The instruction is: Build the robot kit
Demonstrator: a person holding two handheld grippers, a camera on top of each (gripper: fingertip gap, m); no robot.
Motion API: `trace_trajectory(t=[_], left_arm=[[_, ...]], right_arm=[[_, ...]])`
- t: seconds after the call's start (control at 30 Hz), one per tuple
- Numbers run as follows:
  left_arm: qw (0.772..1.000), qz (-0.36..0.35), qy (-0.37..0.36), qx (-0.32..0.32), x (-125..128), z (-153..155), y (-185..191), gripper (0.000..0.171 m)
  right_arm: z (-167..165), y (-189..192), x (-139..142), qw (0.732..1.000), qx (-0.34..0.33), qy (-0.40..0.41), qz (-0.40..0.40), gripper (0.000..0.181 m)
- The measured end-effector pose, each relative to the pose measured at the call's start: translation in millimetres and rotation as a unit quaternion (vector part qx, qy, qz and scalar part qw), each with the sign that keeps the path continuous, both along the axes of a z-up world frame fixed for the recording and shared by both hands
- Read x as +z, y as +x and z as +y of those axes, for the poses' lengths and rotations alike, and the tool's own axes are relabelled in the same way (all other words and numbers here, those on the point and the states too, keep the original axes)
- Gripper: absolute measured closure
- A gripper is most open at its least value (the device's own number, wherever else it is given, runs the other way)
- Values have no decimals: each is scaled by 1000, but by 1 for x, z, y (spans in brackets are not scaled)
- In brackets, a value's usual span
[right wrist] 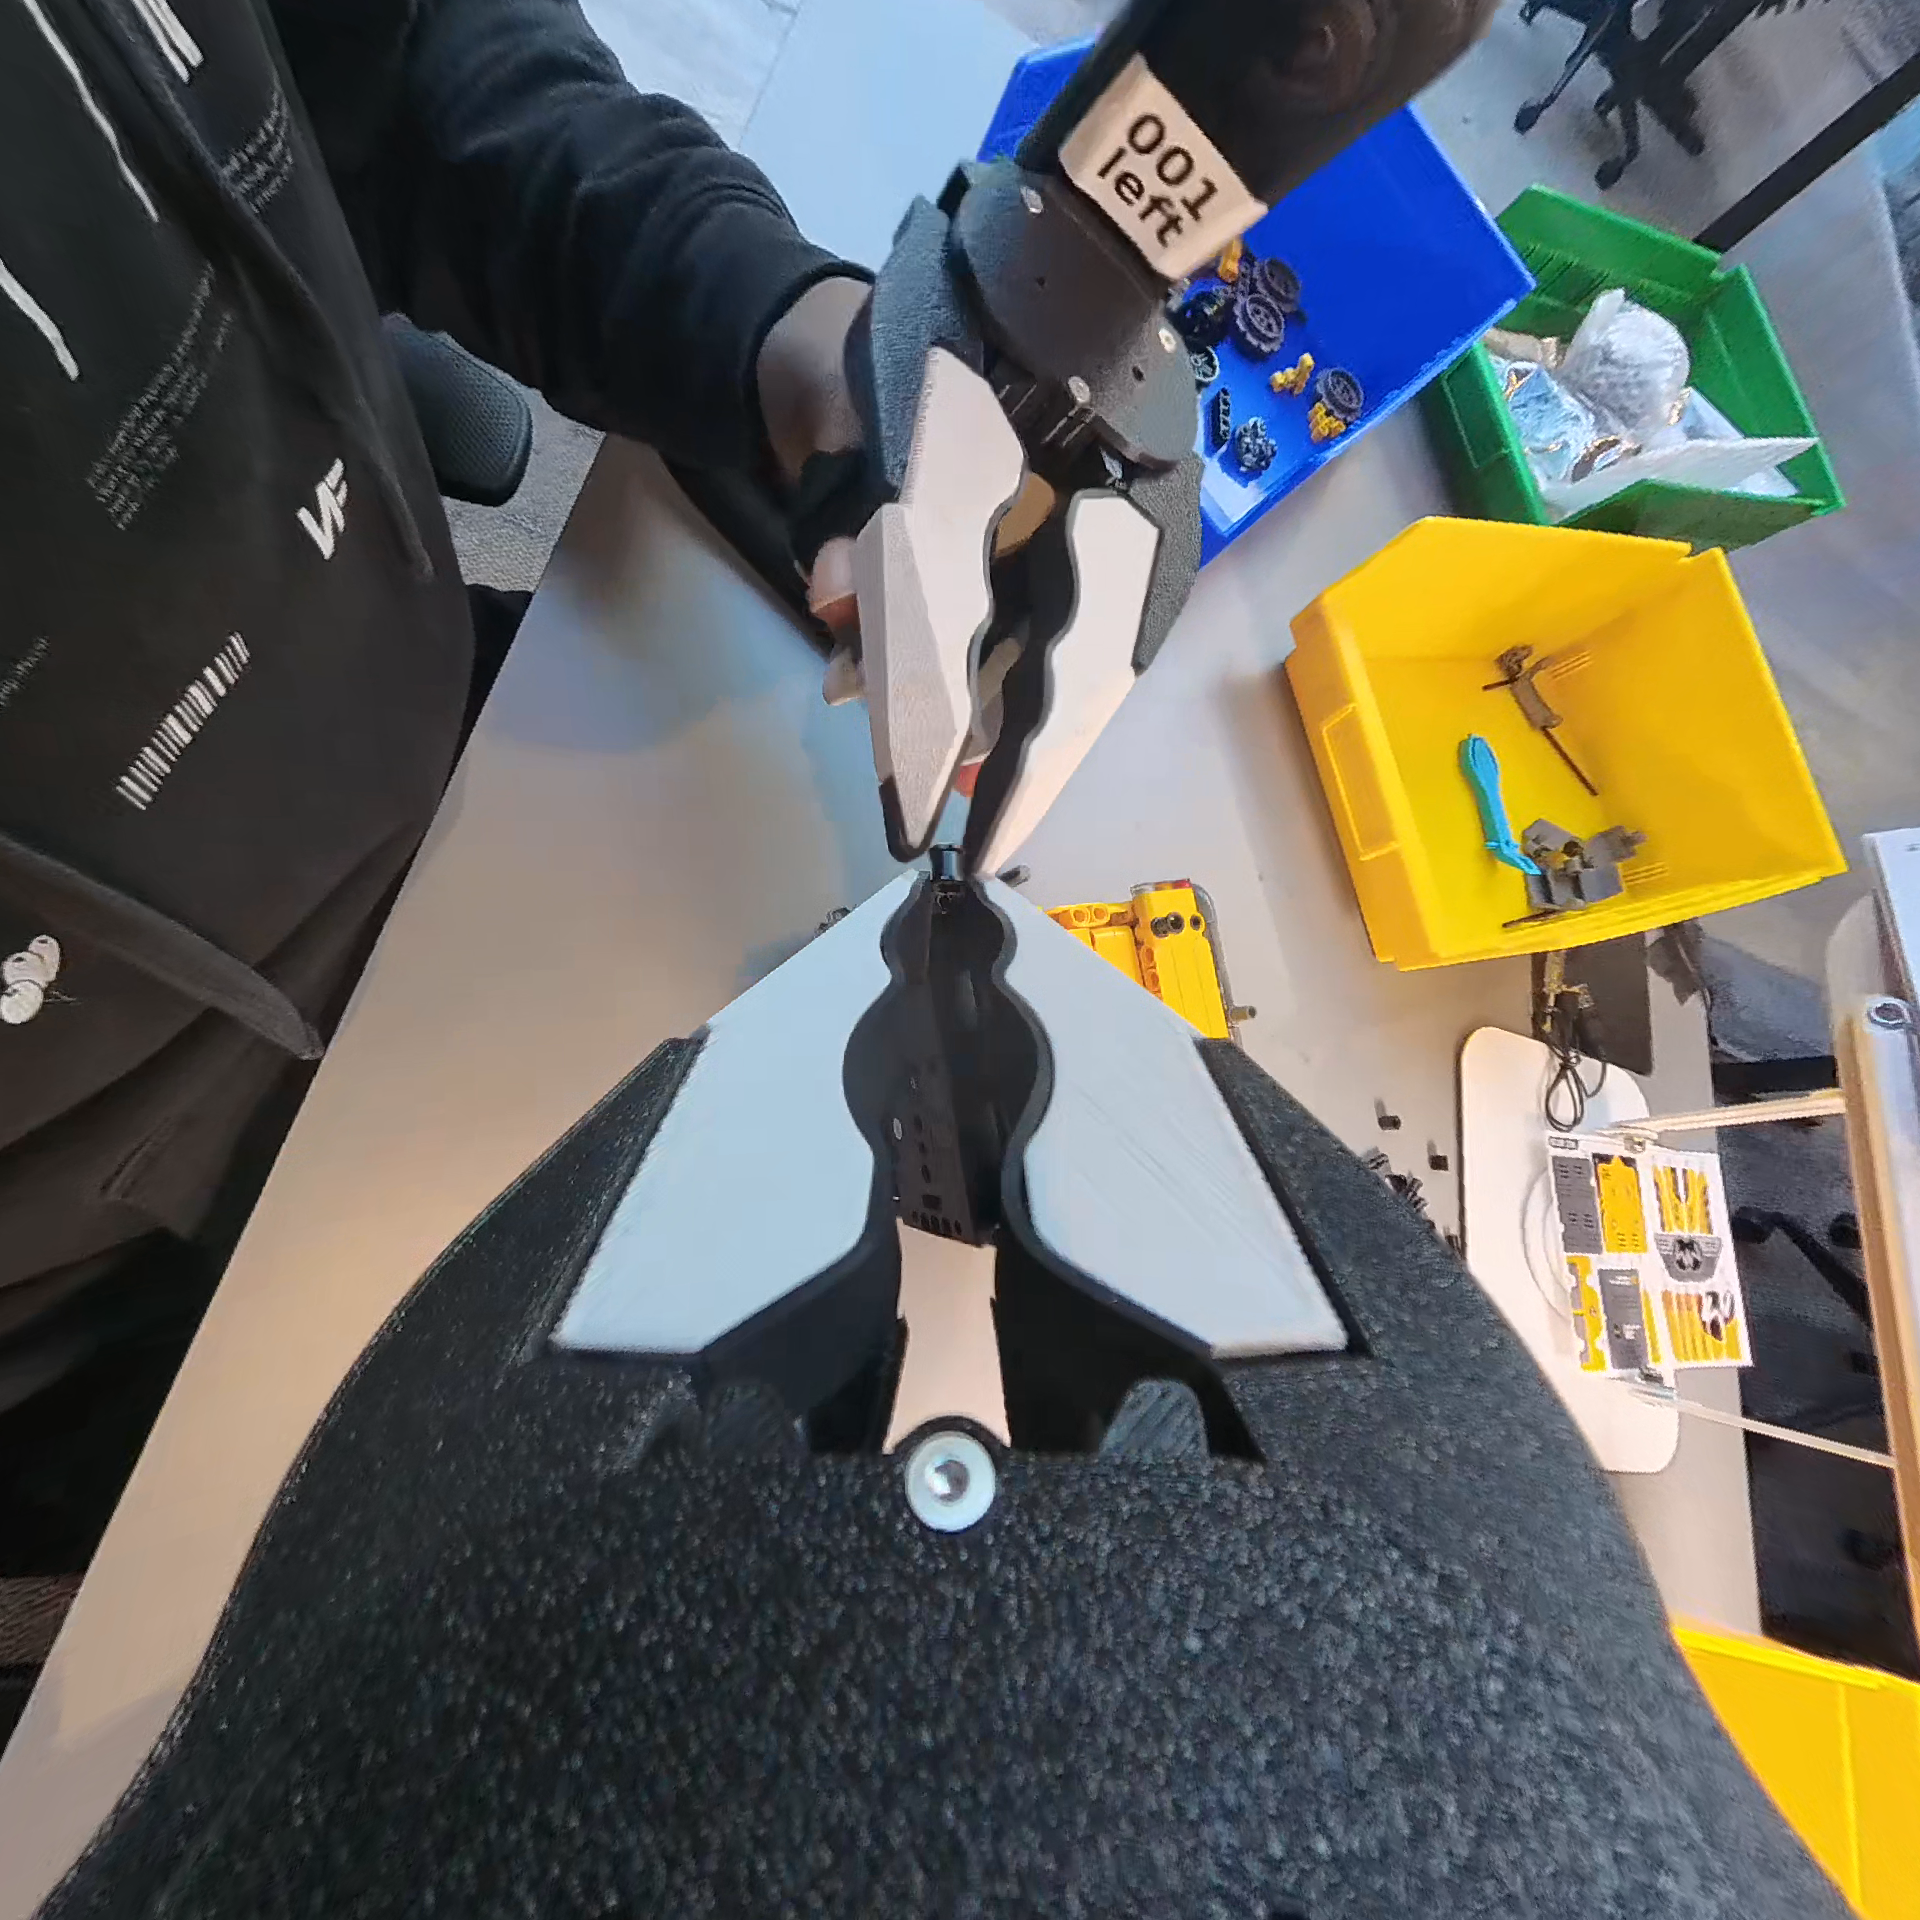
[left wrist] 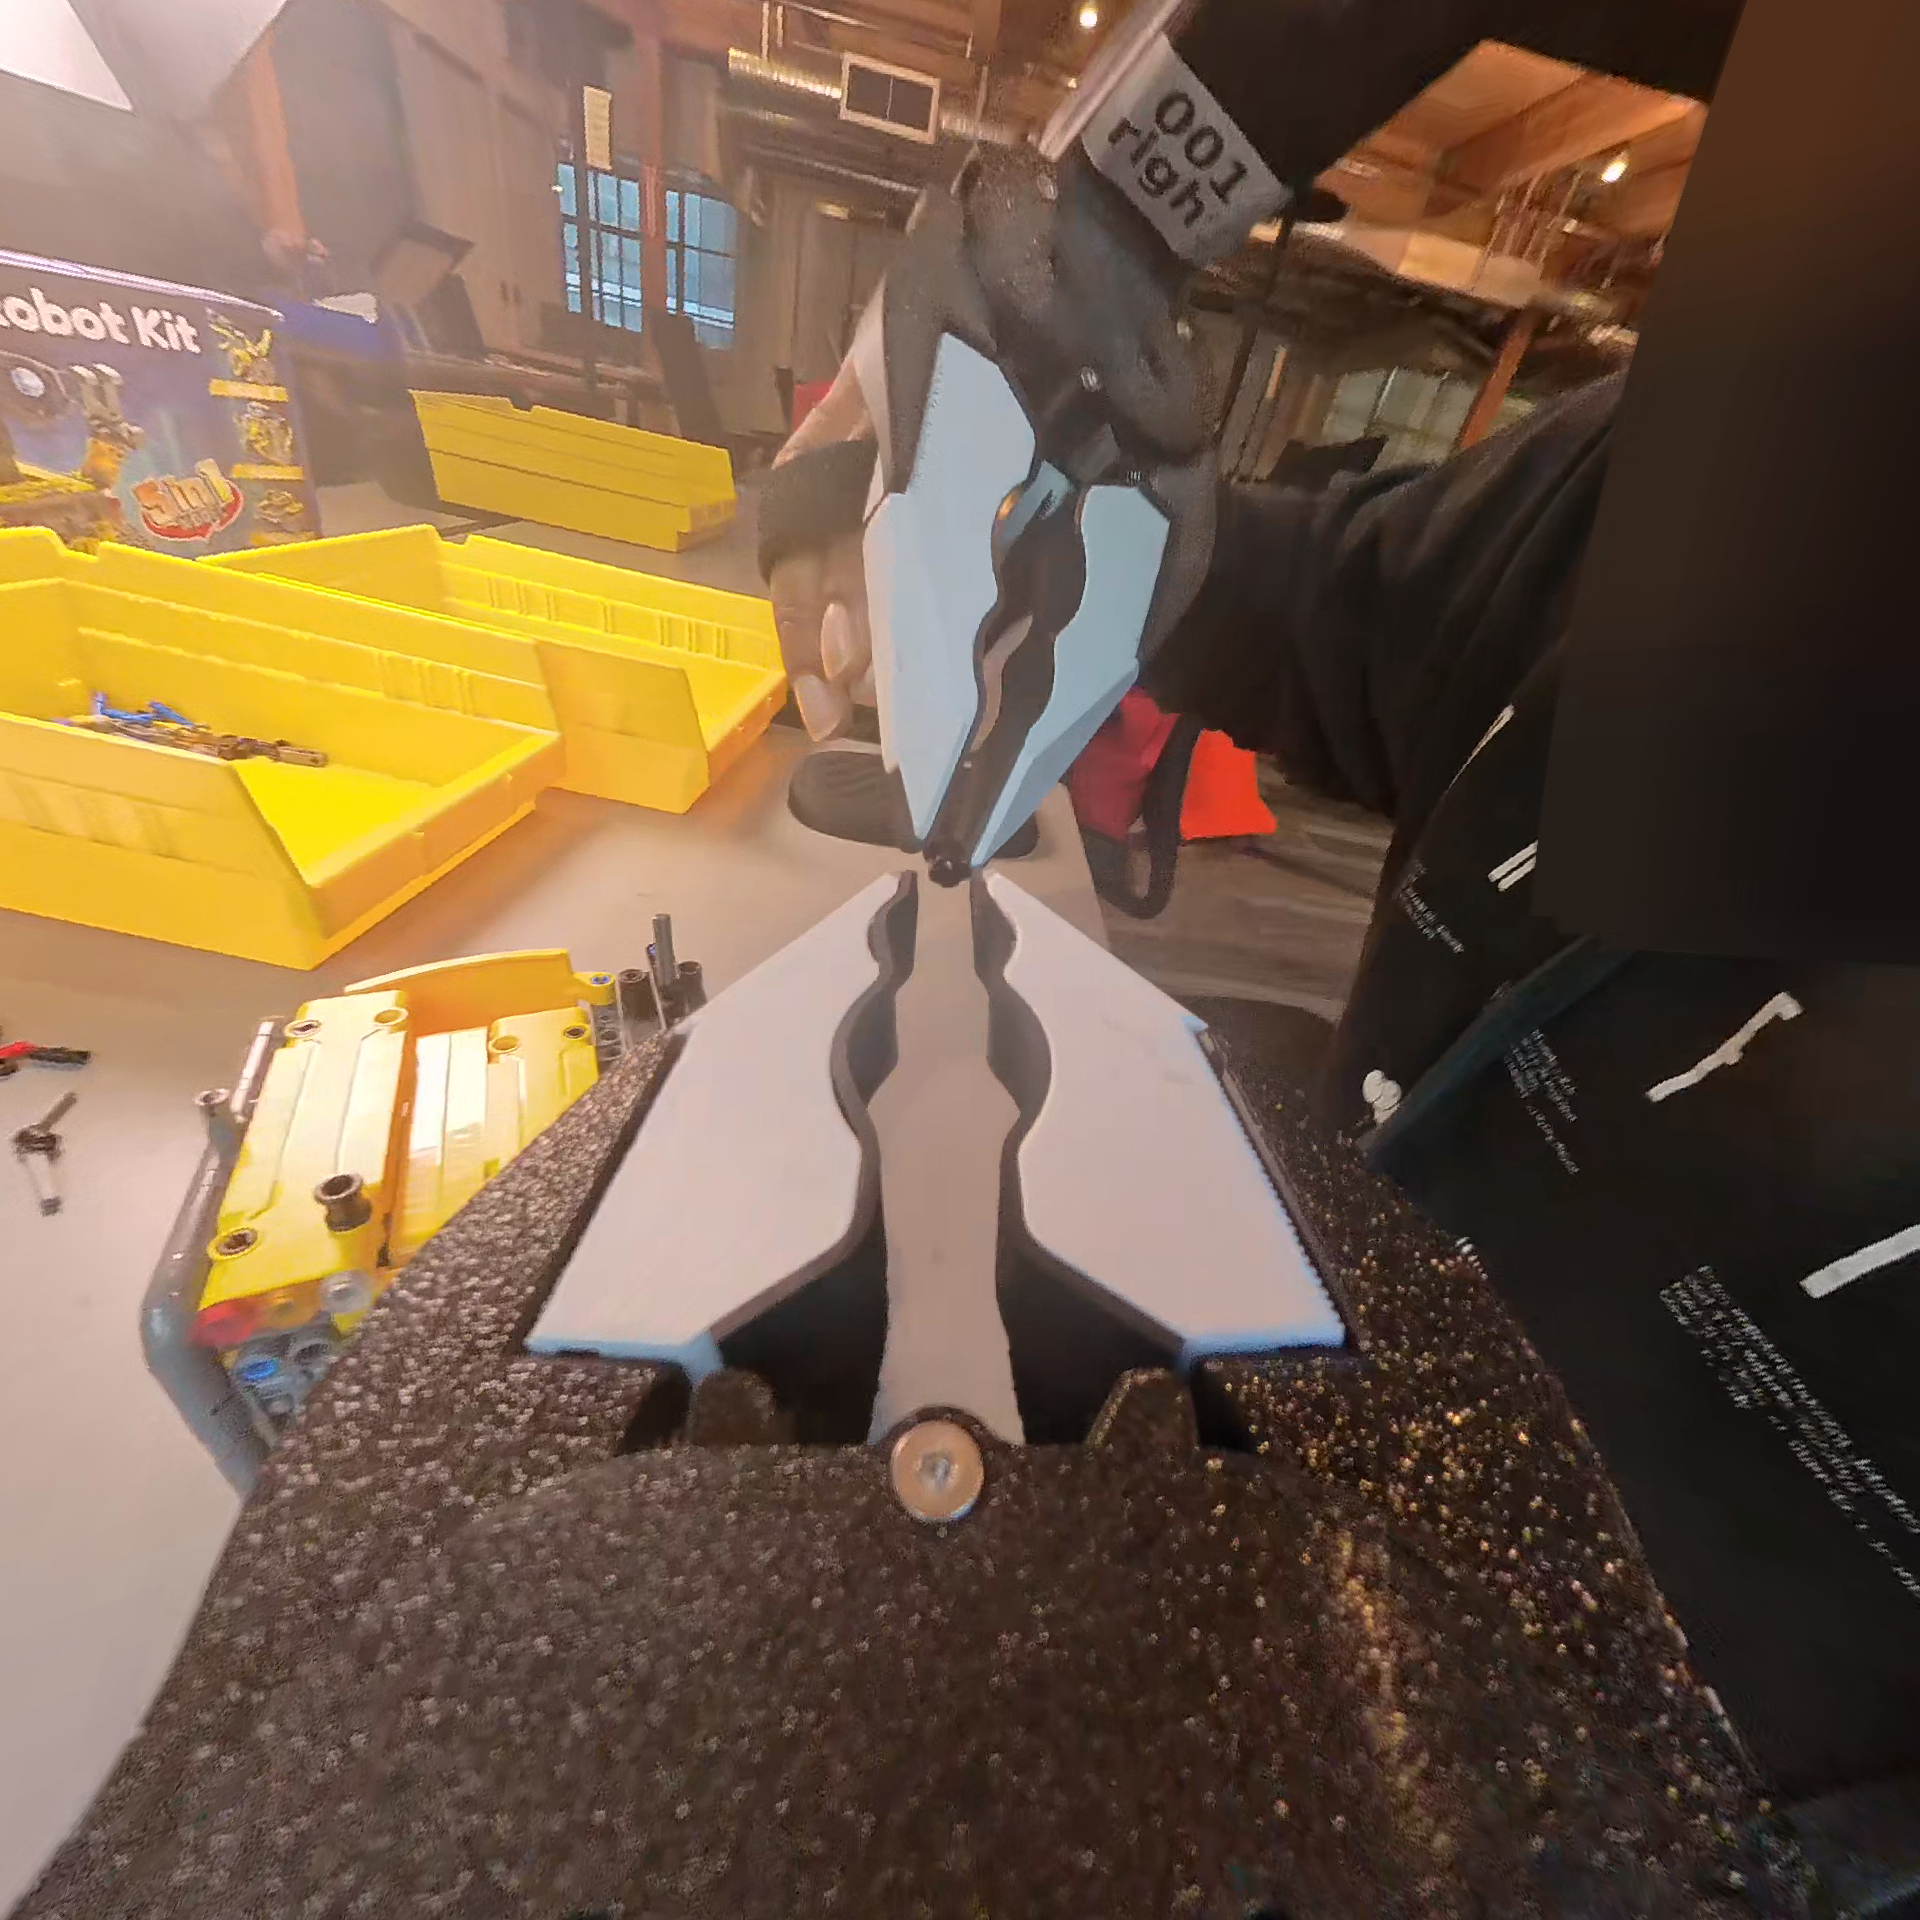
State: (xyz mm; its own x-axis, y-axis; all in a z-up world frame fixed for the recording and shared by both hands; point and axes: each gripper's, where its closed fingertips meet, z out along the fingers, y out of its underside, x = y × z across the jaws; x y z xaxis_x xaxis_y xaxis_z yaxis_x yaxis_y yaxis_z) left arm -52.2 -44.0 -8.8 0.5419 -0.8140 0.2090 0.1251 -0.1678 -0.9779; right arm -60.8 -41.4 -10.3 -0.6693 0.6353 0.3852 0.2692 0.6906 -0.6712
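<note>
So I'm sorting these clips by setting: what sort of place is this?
Probably a workshop or maker space. Yellow parts bins and a blue bin of small gears sit on a grey table beside a half-built yellow brick model, with exposed ducting overhead.

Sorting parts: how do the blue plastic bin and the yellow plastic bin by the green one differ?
Blue plastic bin holds black toothed wheels and small yellow pieces; yellow plastic bin holds grey parts and a light-blue strip. Blue bin lies partly hidden; yellow bin shows whole. Both are open-topped.
</note>
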Motion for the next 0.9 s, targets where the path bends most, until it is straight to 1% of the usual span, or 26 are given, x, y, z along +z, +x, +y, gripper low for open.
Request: trace_trajectory(t=[0.07,0.13,0.23,0.3,0.4,0.57,0.7,0.83,0.9], left_arm=[[999,-34,-14,-15,5,-1,0,163],[999,-43,-21,-21,6,0,1,166],[998,-51,-20,-27,10,0,2,167],[995,-83,-14,-44,19,-3,2,167],[984,-152,6,-89,33,-11,0,167],[966,-211,41,-144,42,-21,-1,167],[960,-226,57,-157,45,-25,-3,168],[961,-219,51,-161,44,-24,-1,167],[964,-214,44,-155,43,-22,-1,165]], right_arm=[[-1,1,0,1000,2,1,9,176],[0,2,2,1000,3,1,17,176],[0,3,7,999,5,-9,34,176],[-2,3,15,998,7,-26,58,176],[-10,3,30,992,23,-65,103,175],[-20,1,41,985,46,-82,147,175],[-24,0,44,982,56,-85,156,175],[-23,1,43,982,63,-77,158,175],[-21,1,42,983,61,-66,157,176]])
